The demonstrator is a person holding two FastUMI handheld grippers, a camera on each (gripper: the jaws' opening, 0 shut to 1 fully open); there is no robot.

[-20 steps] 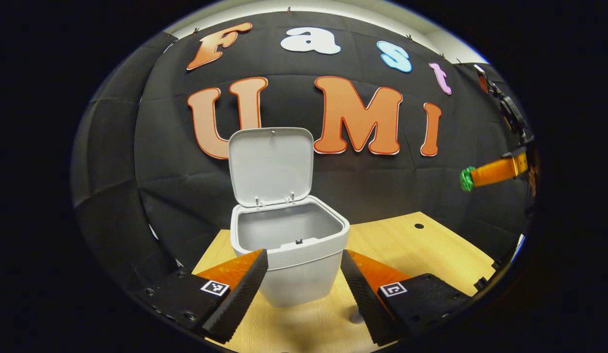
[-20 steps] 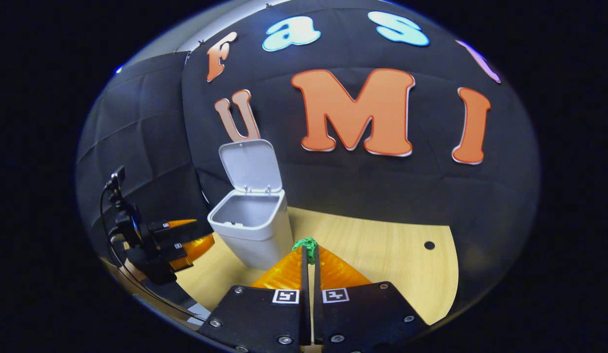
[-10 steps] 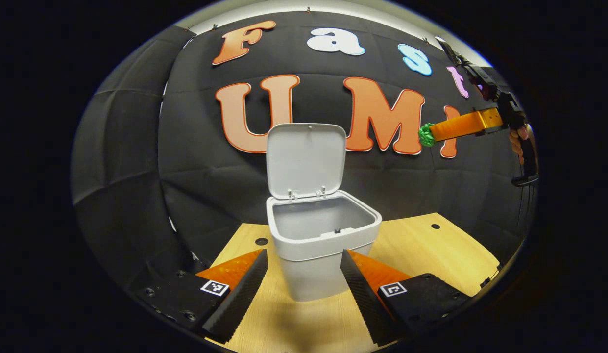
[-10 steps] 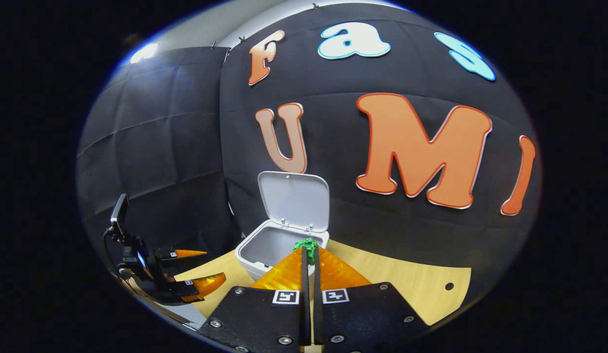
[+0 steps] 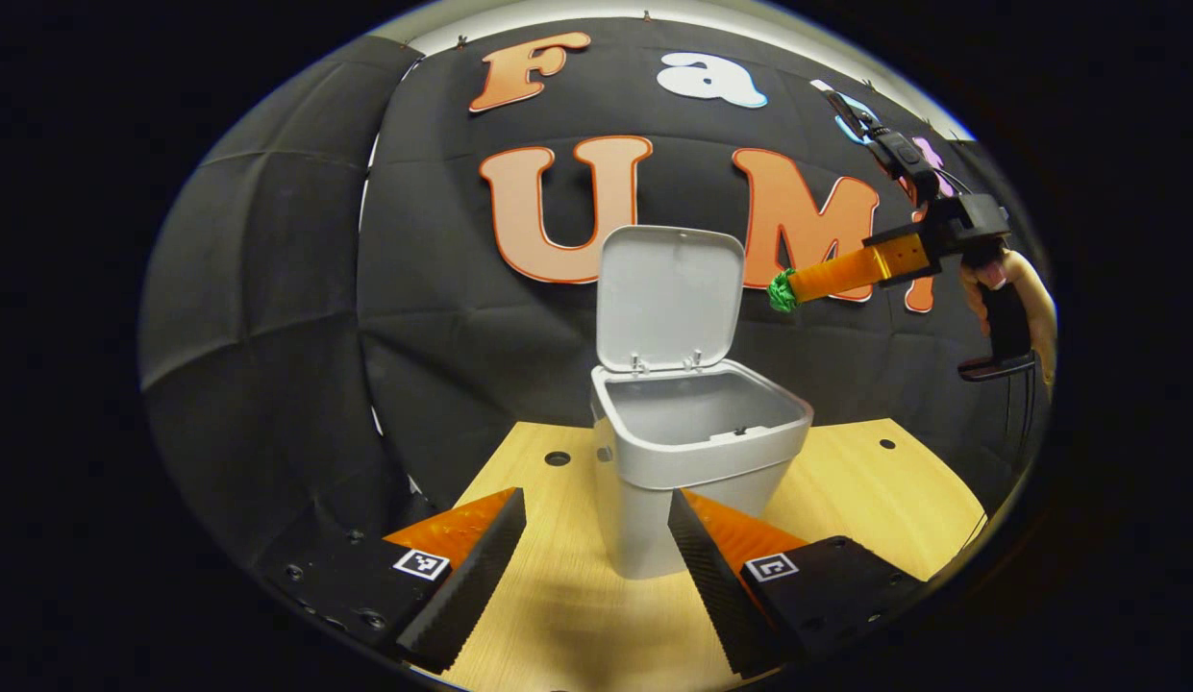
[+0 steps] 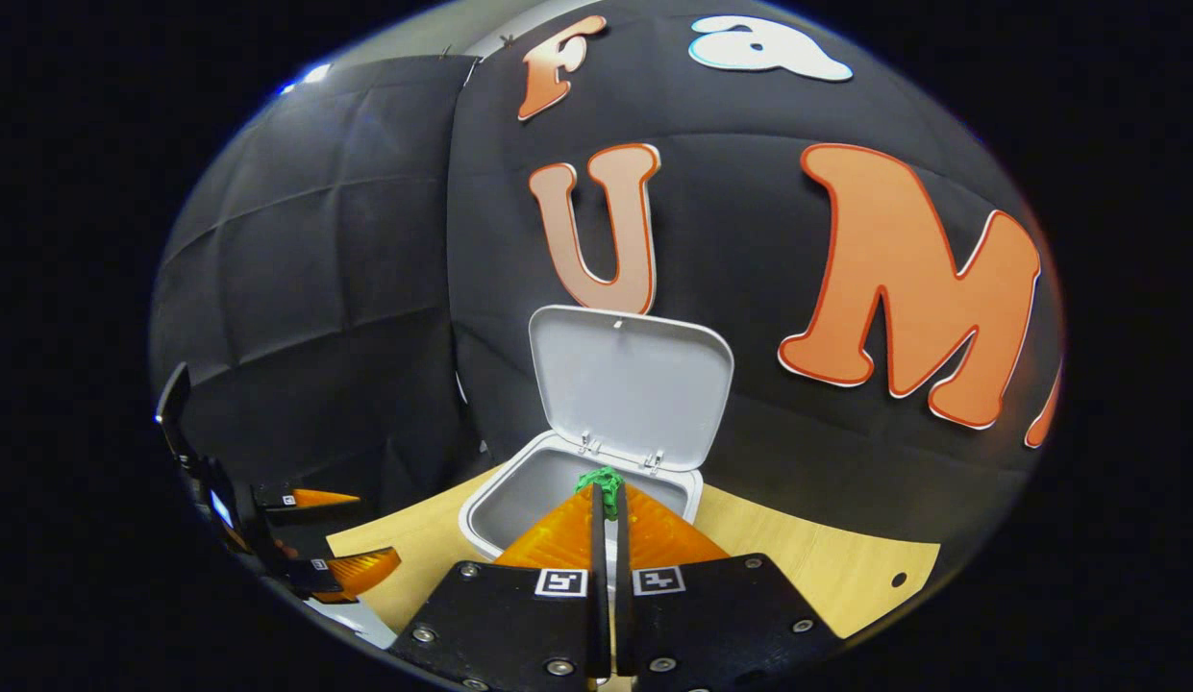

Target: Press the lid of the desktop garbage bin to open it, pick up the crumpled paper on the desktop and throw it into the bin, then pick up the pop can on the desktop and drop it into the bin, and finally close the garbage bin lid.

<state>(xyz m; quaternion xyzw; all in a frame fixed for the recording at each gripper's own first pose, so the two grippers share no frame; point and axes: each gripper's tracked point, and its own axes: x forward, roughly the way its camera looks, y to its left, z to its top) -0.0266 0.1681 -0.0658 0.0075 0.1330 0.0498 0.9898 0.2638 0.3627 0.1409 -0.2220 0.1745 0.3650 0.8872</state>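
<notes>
The grey bin stands on the wooden table with its lid raised upright. A green crumpled paper is pinched in my right gripper, which hangs in the air just right of the lid, above the bin's right side. In the right gripper view the paper sits at the tips of my right gripper, over the open bin and below the lid. My left gripper is open, low before the bin's front, holding nothing; it appears at left.
The light wooden table has small round holes near the bin. A hand holds the right gripper's handle at the far right. Black cloth walls close in behind and to the left.
My right gripper has carried the green paper left and closer to the bin, to above its opening. The bin has slid rightward in the left gripper view.
</notes>
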